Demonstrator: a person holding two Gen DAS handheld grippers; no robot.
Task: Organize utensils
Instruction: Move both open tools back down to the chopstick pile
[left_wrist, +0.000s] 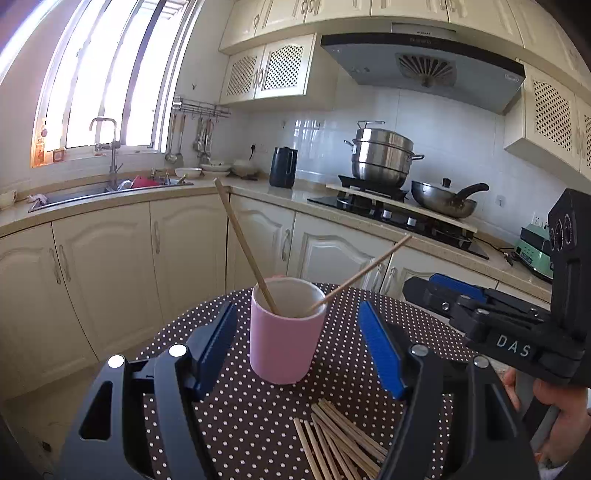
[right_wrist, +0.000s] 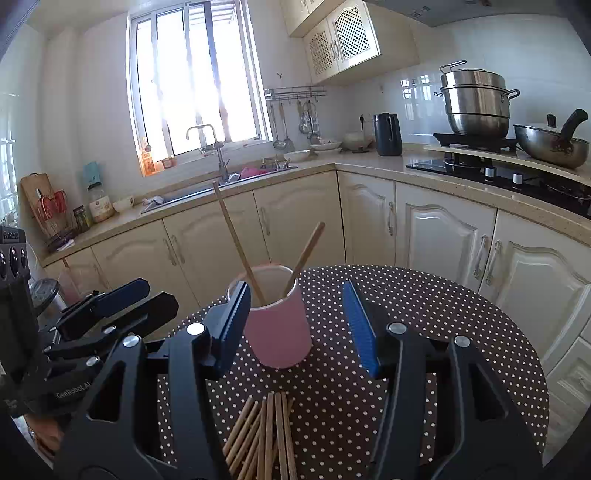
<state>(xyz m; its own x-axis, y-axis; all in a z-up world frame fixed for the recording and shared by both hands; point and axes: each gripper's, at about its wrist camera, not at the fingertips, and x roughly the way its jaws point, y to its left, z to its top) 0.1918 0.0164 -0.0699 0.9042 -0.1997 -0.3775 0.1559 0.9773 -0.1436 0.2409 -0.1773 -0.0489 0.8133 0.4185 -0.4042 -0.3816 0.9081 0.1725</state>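
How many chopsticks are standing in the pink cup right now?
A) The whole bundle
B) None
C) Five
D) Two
D: two chopsticks lean apart inside the pink cup, while the rest of the chopsticks lie in a pile on the dotted tablecloth in front of it.

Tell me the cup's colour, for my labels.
Pink outside, white inside; the cup shows best in the left wrist view.

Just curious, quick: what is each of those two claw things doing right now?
Left gripper: open, holding nothing.
Right gripper: open, holding nothing.
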